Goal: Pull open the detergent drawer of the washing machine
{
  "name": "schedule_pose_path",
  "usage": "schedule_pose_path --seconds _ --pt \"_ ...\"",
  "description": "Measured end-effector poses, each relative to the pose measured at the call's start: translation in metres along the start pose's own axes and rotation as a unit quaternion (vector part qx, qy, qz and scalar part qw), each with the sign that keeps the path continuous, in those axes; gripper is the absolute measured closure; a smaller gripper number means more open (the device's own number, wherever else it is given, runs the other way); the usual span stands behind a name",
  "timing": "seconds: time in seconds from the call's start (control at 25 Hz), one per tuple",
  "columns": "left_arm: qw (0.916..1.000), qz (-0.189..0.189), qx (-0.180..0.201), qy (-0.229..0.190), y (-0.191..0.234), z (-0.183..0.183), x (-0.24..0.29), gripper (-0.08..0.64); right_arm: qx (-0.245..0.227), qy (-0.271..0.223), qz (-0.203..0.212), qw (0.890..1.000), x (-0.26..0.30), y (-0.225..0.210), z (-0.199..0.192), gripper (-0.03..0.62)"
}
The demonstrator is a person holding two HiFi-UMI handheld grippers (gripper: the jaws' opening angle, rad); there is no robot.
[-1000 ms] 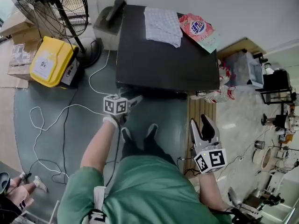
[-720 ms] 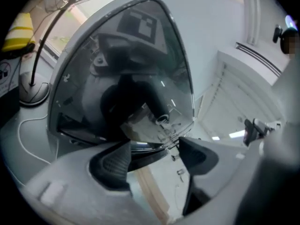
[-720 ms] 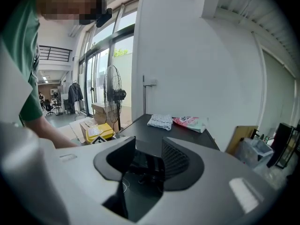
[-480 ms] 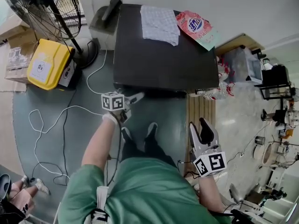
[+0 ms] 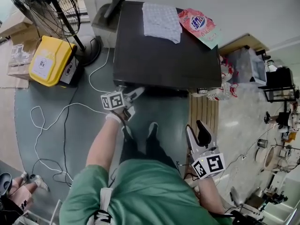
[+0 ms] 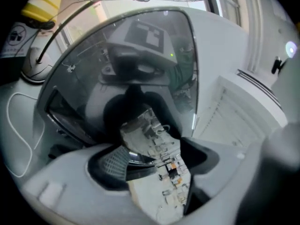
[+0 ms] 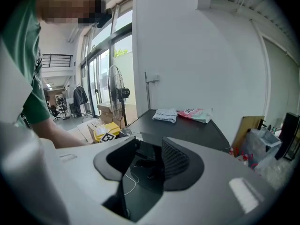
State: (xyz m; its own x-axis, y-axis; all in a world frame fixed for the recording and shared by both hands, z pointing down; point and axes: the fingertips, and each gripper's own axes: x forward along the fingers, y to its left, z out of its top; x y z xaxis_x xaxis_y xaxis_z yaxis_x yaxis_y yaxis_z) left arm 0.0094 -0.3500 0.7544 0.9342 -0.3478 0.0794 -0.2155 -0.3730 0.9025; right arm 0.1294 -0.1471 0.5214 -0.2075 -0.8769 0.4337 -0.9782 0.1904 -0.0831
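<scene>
From above, the washing machine [image 5: 166, 50] shows only its dark top; its front and the detergent drawer are hidden under the front edge. My left gripper [image 5: 132, 102] is level at the machine's front left corner. In the left gripper view a glossy dark front panel [image 6: 117, 64] fills the frame and mirrors the gripper's marker cube. My left gripper [image 6: 154, 153] has its jaws wide and closing slightly, a shiny reflecting edge lies between them, and the pads do not press on it. My right gripper [image 5: 197, 134] hangs open and empty to the right, away from the machine [image 7: 187, 130].
A folded towel [image 5: 161, 22] and a detergent bag [image 5: 199, 26] lie on the machine's top. A standing fan [image 5: 47, 8], a yellow box [image 5: 47, 60] and loose cables [image 5: 47, 121] are on the floor at left. Shelves and clutter [image 5: 276, 88] stand at right.
My left gripper has rolled, its marker cube now tilted, and it stays at the machine's front corner. My right gripper has sunk a little.
</scene>
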Motion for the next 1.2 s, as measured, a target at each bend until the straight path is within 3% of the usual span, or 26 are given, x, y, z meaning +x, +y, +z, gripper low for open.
schedule_pose_path --seconds 0.52,0.76,1.2 --pt "0.9938 0.010 0.014 -0.110 -0.009 -0.004 -0.010 0.245 -0.024 0.048 0.037 0.998 -0.023 0.000 -0.036 0.423" --pt "0.9958 0.007 0.012 -0.091 -0.027 -0.044 -0.034 0.242 -0.031 0.035 0.051 0.998 -0.015 -0.006 -0.023 0.423" --pt "0.9968 0.018 -0.010 -0.077 -0.064 -0.125 -0.090 0.238 -0.033 0.029 0.138 0.990 0.024 0.023 -0.012 0.423"
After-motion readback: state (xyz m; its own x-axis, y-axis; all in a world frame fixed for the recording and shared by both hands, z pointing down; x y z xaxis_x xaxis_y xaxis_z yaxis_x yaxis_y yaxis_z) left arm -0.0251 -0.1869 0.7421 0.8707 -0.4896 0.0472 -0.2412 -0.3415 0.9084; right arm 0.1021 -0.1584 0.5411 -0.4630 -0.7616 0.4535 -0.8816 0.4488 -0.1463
